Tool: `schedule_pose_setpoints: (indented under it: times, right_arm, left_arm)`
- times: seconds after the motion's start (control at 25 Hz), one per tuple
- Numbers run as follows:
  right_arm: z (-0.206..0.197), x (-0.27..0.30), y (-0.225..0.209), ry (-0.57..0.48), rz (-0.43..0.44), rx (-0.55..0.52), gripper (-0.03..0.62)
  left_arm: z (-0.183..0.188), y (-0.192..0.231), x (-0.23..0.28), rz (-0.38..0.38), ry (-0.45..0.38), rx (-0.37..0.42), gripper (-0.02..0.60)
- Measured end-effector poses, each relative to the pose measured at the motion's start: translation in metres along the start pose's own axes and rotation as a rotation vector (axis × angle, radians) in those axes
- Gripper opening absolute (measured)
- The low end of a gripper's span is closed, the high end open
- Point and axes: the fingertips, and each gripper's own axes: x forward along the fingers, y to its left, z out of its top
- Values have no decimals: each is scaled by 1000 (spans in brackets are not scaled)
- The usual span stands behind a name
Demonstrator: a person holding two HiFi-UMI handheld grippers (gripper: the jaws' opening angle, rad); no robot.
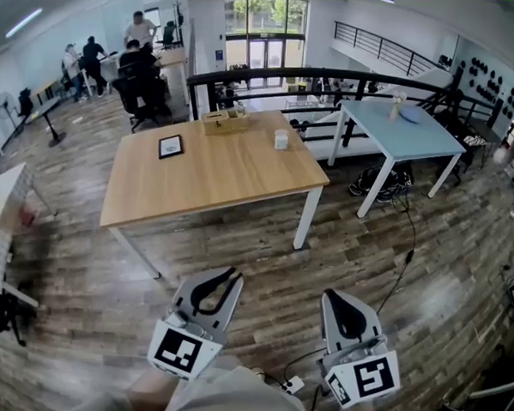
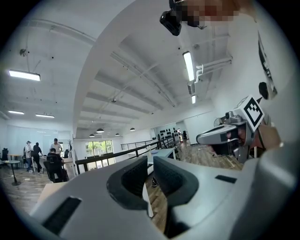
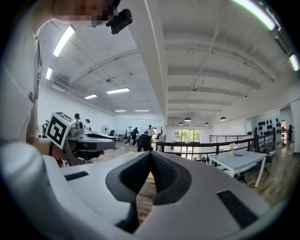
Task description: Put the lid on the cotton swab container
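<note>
Left gripper (image 1: 232, 280) and right gripper (image 1: 330, 299) low in frame, table (image 1: 224, 177) above.
Left jaws slightly apart, empty; right jaws pressed together.

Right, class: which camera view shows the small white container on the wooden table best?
The head view: the white container stands in plain sight on the wooden table, near its far right corner. In both gripper views the jaws cover most of the table, and no container shows.
</note>
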Motion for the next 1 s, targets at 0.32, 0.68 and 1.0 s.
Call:
schedule_pose_setpoints:
  times: [0.32, 0.68, 1.0]
  right_arm:
    - [-16, 7, -23, 9, -3, 34, 26]
    - [-29, 69, -52, 43, 6, 21, 26]
    - [-34, 163, -90, 87, 3, 12, 26]
  left_arm:
    - [-12, -3, 21, 5, 22, 10, 55]
    - [-27, 28, 79, -33, 16, -11, 55]
    - [-37, 94, 157, -56, 26, -17, 55]
